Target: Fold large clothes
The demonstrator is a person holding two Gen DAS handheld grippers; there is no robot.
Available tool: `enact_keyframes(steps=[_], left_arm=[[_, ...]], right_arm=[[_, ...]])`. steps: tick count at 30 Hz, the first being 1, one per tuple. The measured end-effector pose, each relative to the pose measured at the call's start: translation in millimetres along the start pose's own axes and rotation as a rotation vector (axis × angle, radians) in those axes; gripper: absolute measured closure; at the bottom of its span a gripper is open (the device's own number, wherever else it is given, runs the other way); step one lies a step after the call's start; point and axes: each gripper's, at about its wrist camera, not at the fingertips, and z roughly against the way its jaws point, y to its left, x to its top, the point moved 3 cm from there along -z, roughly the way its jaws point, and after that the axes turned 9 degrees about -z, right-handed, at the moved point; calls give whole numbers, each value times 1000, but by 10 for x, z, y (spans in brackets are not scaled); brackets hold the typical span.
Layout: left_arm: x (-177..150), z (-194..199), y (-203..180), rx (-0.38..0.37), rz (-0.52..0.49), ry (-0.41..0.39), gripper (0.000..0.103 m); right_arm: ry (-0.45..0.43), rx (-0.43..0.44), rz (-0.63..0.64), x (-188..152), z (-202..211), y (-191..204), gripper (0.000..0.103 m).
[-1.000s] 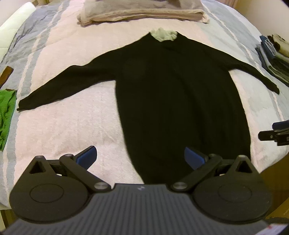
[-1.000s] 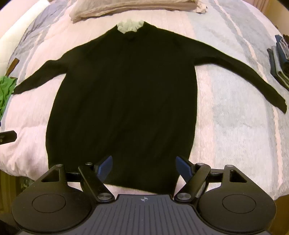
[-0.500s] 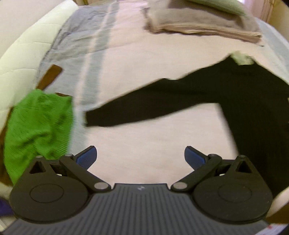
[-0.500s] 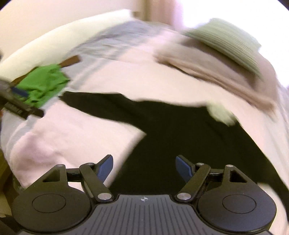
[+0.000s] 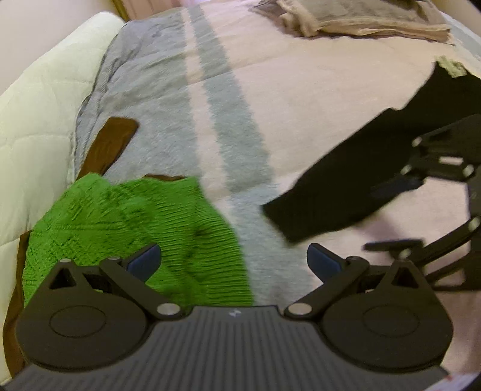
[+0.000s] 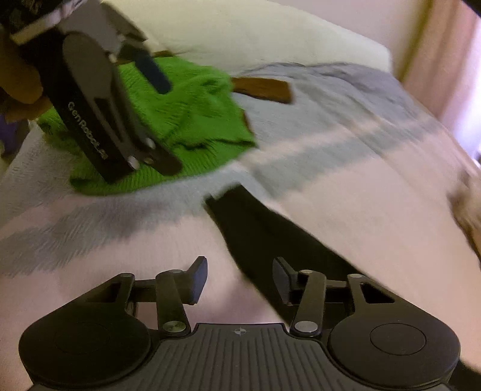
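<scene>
A black sweater lies flat on the bed, and its left sleeve (image 5: 345, 186) runs down to a cuff (image 5: 285, 216). My left gripper (image 5: 234, 261) hovers open just short of that cuff, holding nothing. My right gripper (image 6: 240, 278) is low over the sleeve (image 6: 261, 237), open but narrowed, its fingers straddling the cloth. In the left wrist view the right gripper (image 5: 390, 215) shows at the right edge, over the sleeve. The sweater's pale collar (image 5: 451, 66) peeks in at the far right; the body is out of view.
A green knit garment (image 5: 135, 228) lies bunched just left of the cuff, over a brown item (image 5: 108, 144). A white quilted pillow (image 5: 39, 120) borders the bed's left side. Folded beige clothes (image 5: 360, 21) sit at the far end of the pink and grey blanket (image 5: 228, 120).
Both grippers swung left from the sweater's hem to its left sleeve. The right gripper dropped low over the sleeve and its fingers narrowed. The left stayed wide.
</scene>
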Motion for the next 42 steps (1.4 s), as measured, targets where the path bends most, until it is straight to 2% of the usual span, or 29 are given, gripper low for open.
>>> enact_keyframes(steps=[4,5,6,7,8,10,13,17,19,22,25,27,29,30,32,35,38,40,42], left_arm=[[-120,-112,212,17,67,2,2],[-141,-117,257,14,81,1,2],[-168,-110,269,14,95,0,2],[-182,-98,266,13,101,-2,2],[-181,-67,232,14,102,-5,2],[-166,-14,186,17,103,-10,2],[-48,115,71,2,128,-35,2],[288,221,-240,-54,120,-77,2],[512,260,-458,-81,95,-101,2],[924,318,-938,-130,38,-146,2],[1312,375,-1499,-173,-22,-183,2],[1515,413,-1883,-193,-52,-198,2],[1677,431,-2278,-206,-79,-200,2],[1729,431,-2461,-206,-89,-193,2],[1796,417,-2837,-209,-95,-168,2],[1823,396,-3312,-197,-96,-122,2],[1839,451,-3658,-186,-80,-87,2],[1878,533,-3802,-177,-74,-84,2],[1932,613,-3882,-170,-75,-86,2]], right_arm=[[9,-34,104,80,-485,144,68],[14,-47,141,86,-581,175,72],[17,-51,161,84,-622,191,87],[24,-47,153,92,-626,172,98],[21,-51,120,125,-609,123,102],[-25,-54,37,205,-421,-34,102],[-125,-68,-164,346,35,-476,102],[-302,-101,-497,390,838,-1376,102],[-403,-173,-614,279,1344,-1855,102],[-548,-338,-766,-161,2228,-2557,102],[-638,-539,-874,-947,3015,-3073,102],[-622,-626,-968,-1692,3249,-3388,102],[-561,-655,-1131,-2481,3198,-3675,102],[-523,-640,-1232,-2900,3103,-3809,102],[-459,-605,-1349,-3485,2920,-3954,102],[-440,-511,-1416,-3866,2808,-4029,102],[-453,-422,-1415,-3918,2794,-4140,102],[-477,-365,-1391,-3807,2810,-4323,102],[-545,-346,-1336,-3683,3116,-4378,102]])
